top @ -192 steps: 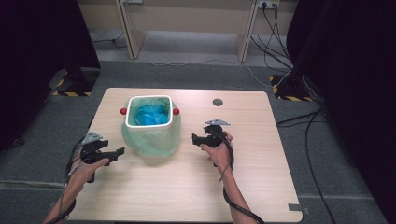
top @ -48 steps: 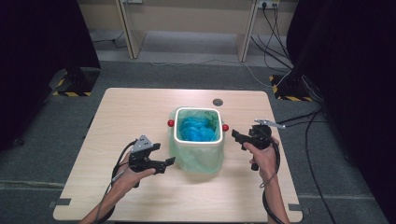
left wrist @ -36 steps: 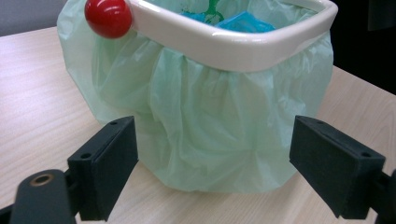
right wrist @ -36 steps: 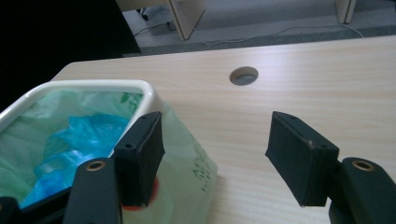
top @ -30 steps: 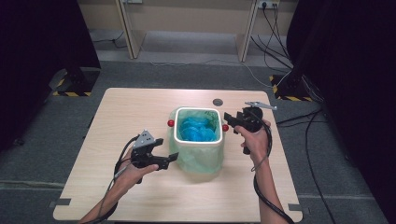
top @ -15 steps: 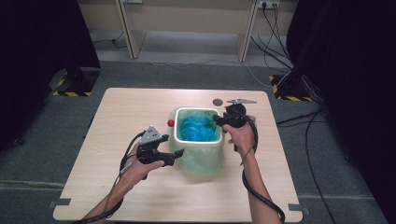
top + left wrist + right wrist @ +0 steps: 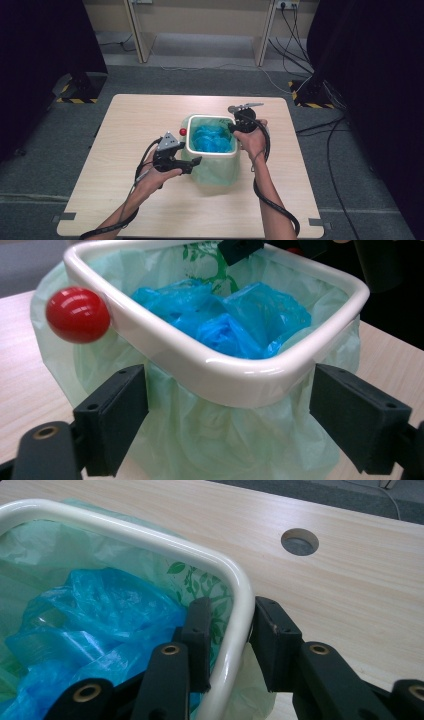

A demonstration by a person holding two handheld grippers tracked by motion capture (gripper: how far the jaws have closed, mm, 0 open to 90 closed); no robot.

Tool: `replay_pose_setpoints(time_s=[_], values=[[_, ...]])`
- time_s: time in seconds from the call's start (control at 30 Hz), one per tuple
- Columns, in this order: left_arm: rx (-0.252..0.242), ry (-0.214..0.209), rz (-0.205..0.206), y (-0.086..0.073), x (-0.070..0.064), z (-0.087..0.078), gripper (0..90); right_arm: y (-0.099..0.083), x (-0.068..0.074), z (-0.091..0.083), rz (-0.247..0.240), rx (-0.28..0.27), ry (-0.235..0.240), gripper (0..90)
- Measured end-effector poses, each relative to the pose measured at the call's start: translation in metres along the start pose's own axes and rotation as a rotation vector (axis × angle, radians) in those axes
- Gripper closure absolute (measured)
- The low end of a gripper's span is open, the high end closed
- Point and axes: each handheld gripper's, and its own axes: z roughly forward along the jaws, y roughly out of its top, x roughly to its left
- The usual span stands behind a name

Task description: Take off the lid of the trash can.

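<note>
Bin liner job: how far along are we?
Done: the green liner is draped over the bin and the white rim sits on it. In hand: the right tool straddles the rim's corner; the left tool, open, faces the bin's side. Left: gripping and removing the rim.

We see a white rim point(image 7: 220, 375), a pale green bag point(image 7: 210, 440) with darker green leaf print, blue plastic point(image 7: 225, 315), a red ball point(image 7: 77, 315).
</note>
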Motion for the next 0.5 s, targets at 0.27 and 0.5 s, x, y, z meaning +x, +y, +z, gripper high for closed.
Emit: replay_pose_setpoints(time_s=[0.27, 0.5], values=[[0.014, 0.038, 0.046, -0.0025, -0.0039, 0.0055, 16.5, 0.0012, 0.0001, 0.0018, -0.010, 0.019, -0.005, 69.9], [-0.003, 0.040, 0.064, 0.0017, -0.0080, 0.0016, 18.0, 0.0026, 0.0023, -0.0032, -0.007, -0.025, -0.024, 73.5]])
